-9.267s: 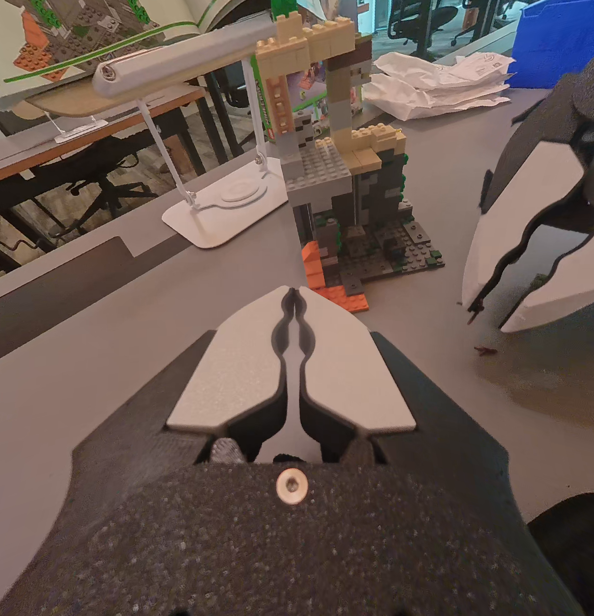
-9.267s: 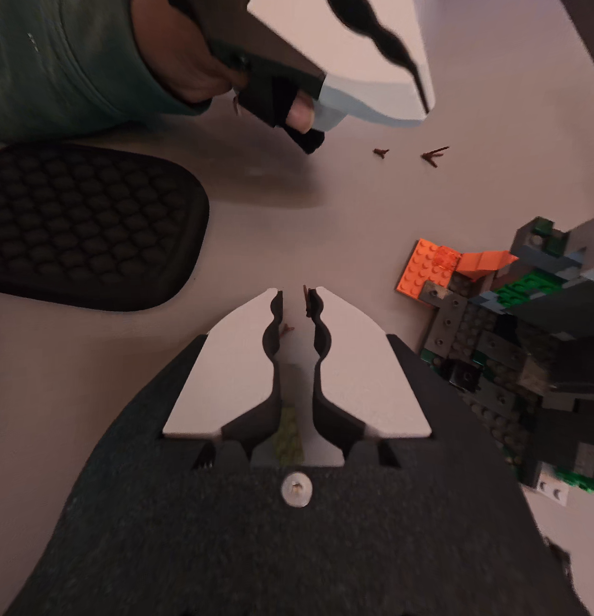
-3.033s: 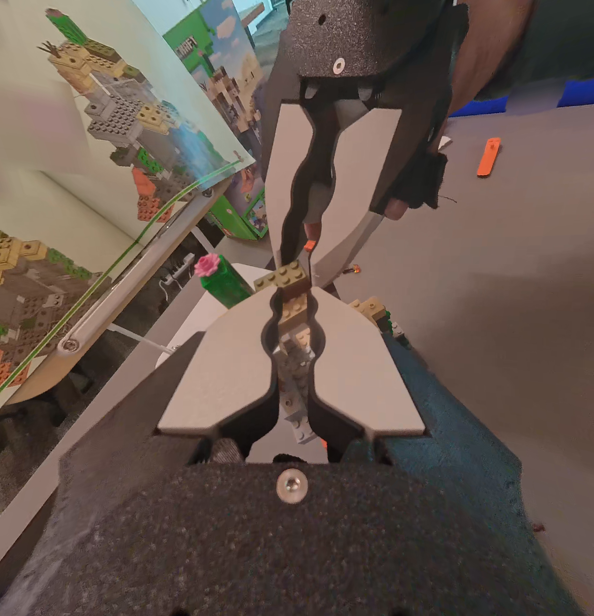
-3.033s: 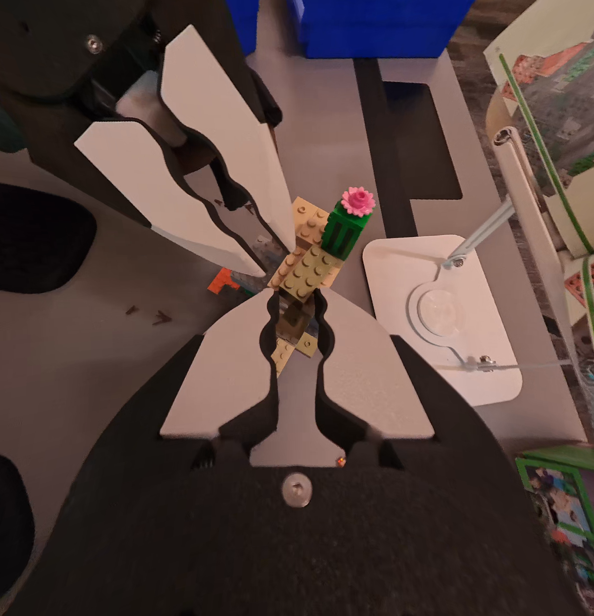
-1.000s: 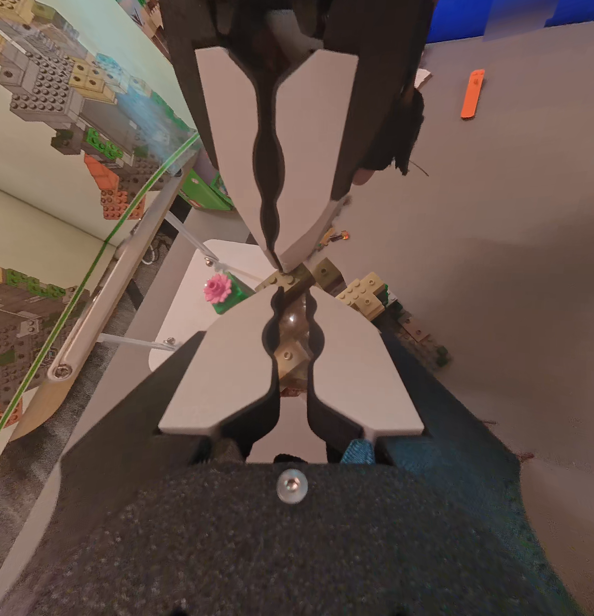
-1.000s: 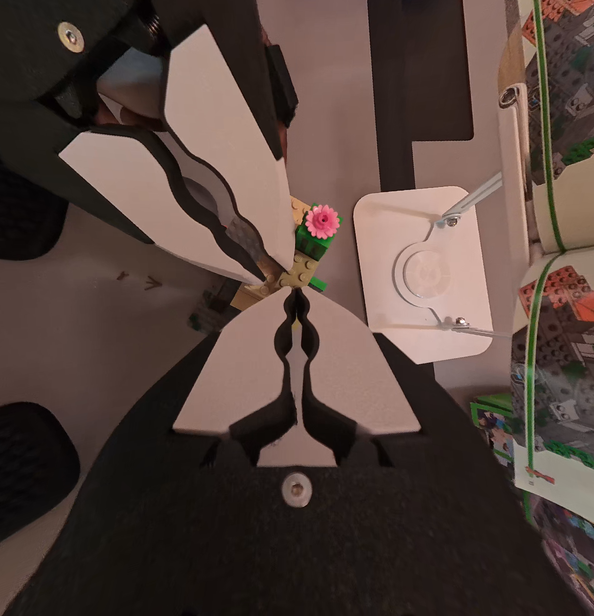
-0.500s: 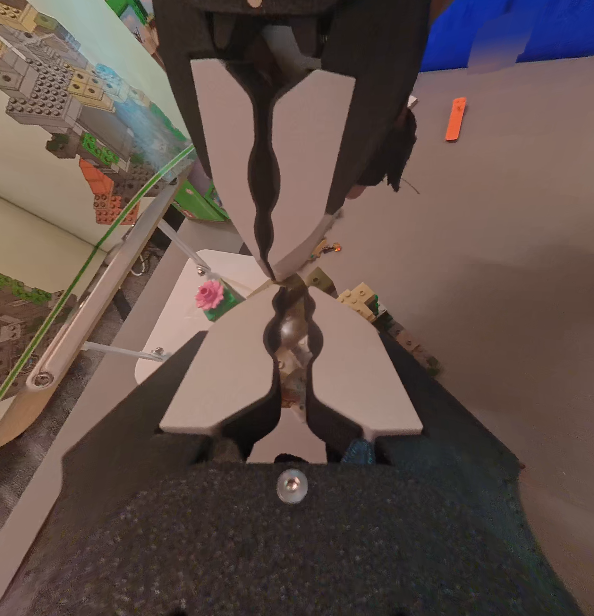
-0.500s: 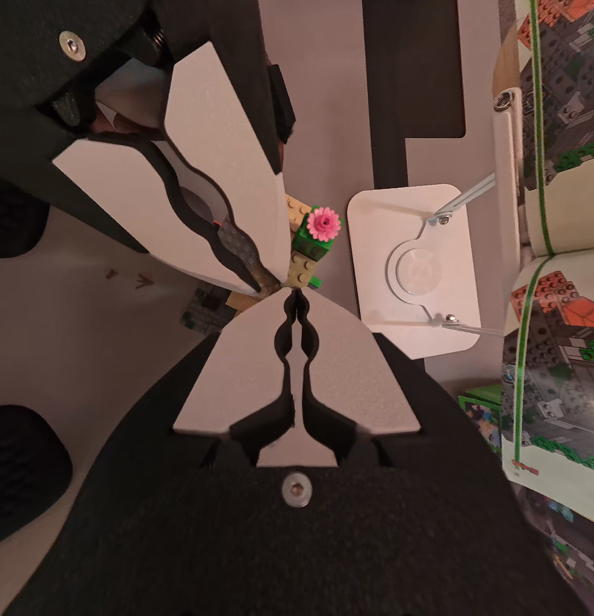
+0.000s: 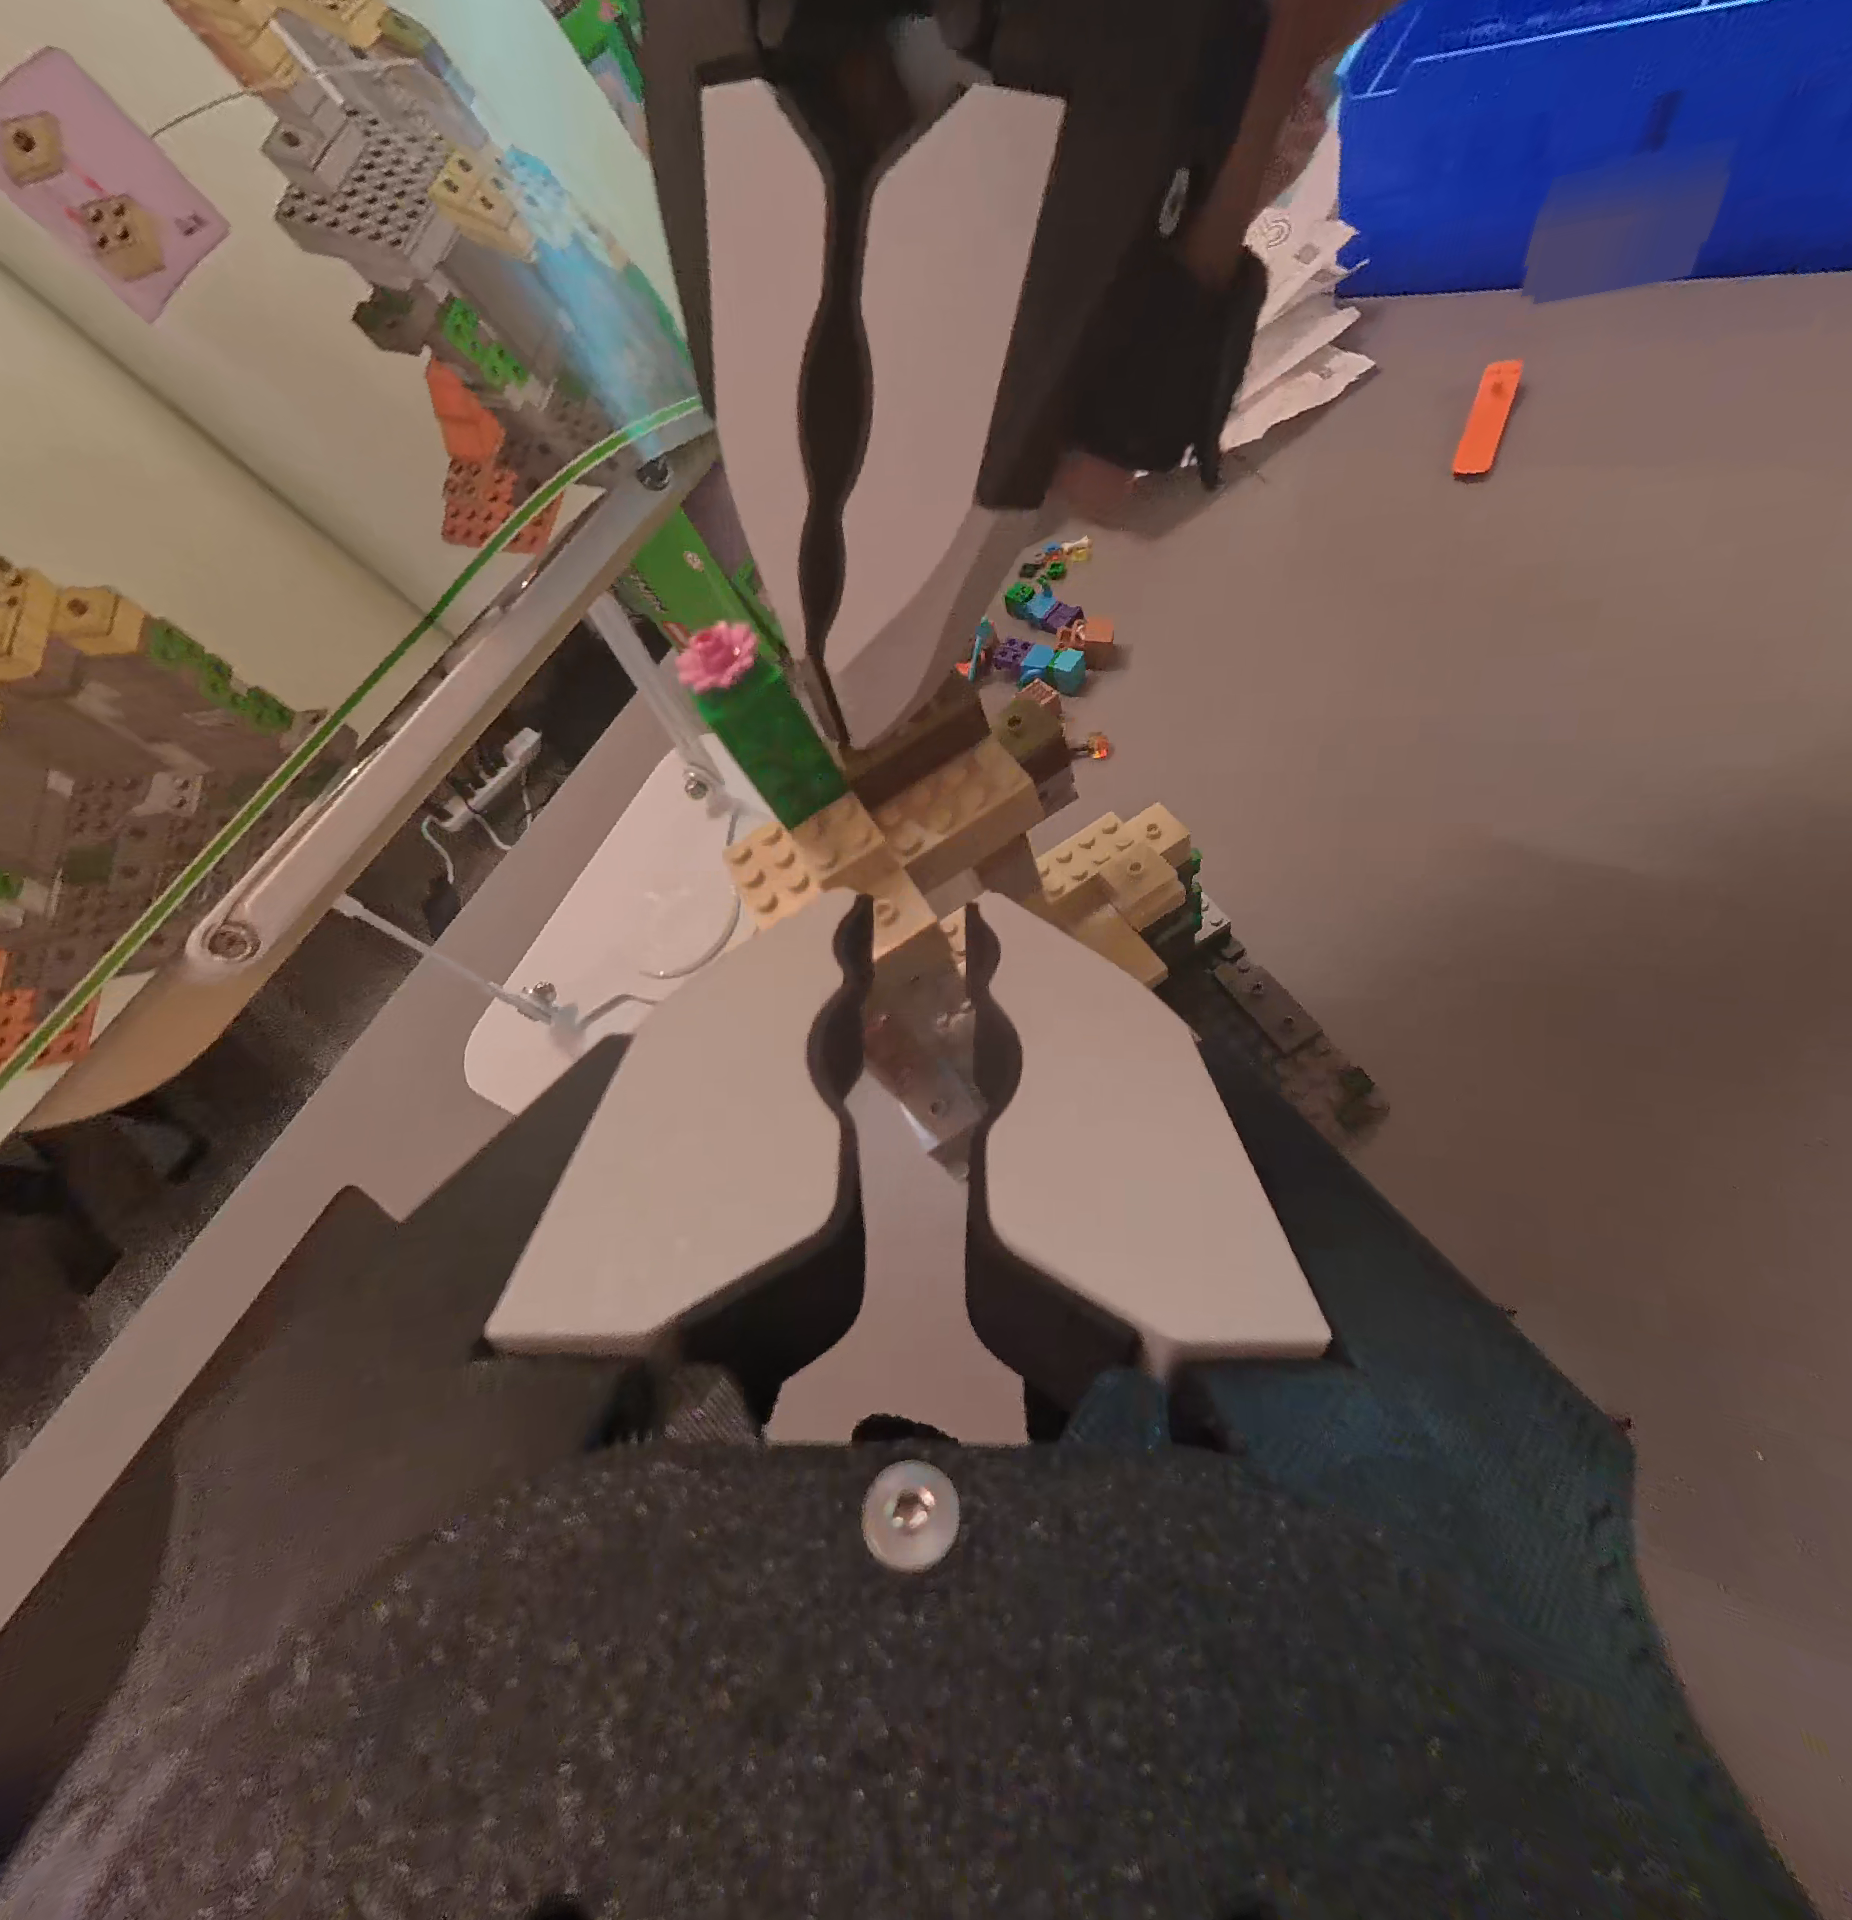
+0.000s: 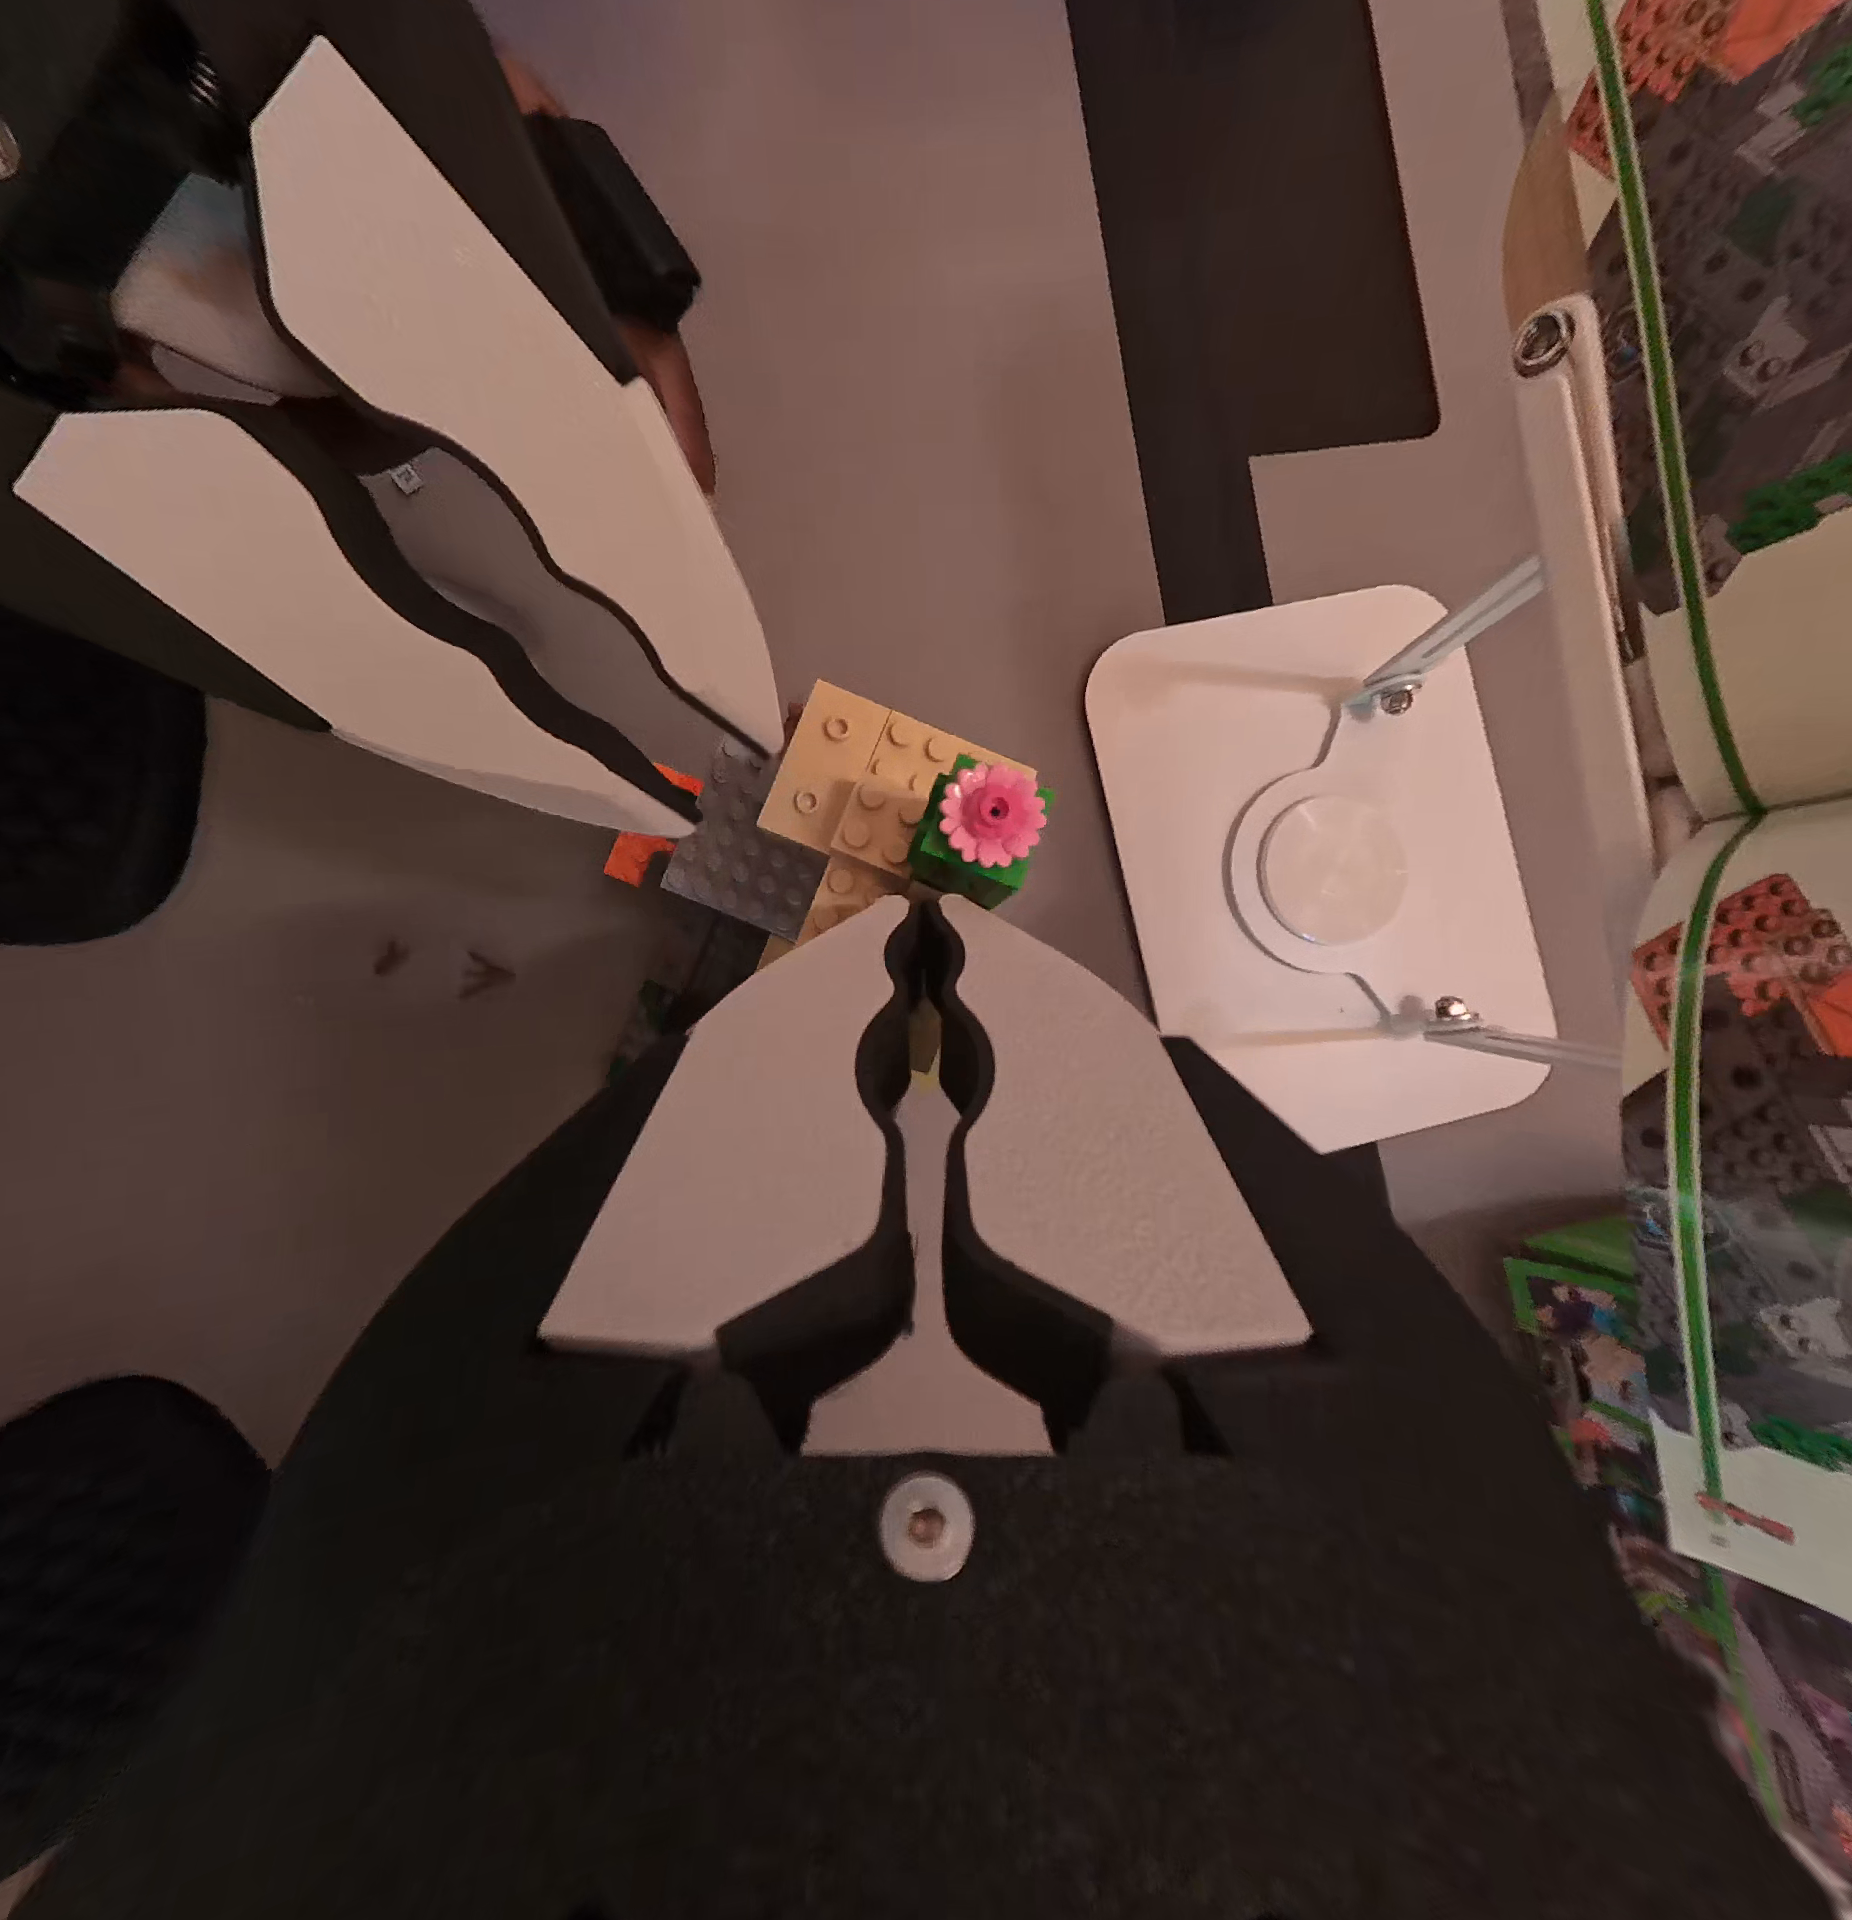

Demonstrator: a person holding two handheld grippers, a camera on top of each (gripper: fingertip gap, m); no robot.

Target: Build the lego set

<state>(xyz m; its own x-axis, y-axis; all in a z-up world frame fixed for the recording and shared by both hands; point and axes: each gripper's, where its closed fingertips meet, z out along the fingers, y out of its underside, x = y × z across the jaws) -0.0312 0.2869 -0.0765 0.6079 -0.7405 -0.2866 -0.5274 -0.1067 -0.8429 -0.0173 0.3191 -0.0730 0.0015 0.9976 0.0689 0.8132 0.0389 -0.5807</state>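
Note:
The lego model (image 9: 943, 821) is a tan and grey tower on a dark base, topped by a green cactus with a pink flower (image 9: 771, 748). My left gripper (image 9: 911, 914) is shut on the tower's tan column just below the top plates. In the right wrist view its tips (image 10: 735, 784) sit at the grey plate of the model (image 10: 860, 790). My right gripper (image 10: 924, 906) is shut, its tips right beside the cactus (image 10: 989, 821). In the left wrist view it (image 9: 834, 727) comes down from above onto the brown brick by the cactus. Whether it holds a small piece is hidden.
An open instruction booklet (image 9: 278, 416) rests on a white stand whose base (image 10: 1317, 883) is close beside the model. Loose minifigure pieces (image 9: 1047, 644), an orange separator tool (image 9: 1485, 416), white bags (image 9: 1306, 343) and a blue bin (image 9: 1628, 135) lie beyond. Small brown pieces (image 10: 475, 971) lie on the grey table. My hands' fingertips stand some 4 cm from each other.
Both cameras have shifted, so more of the model's top plates and the cactus shows. The right gripper stays shut by the cactus and the left keeps its grip on the tower.

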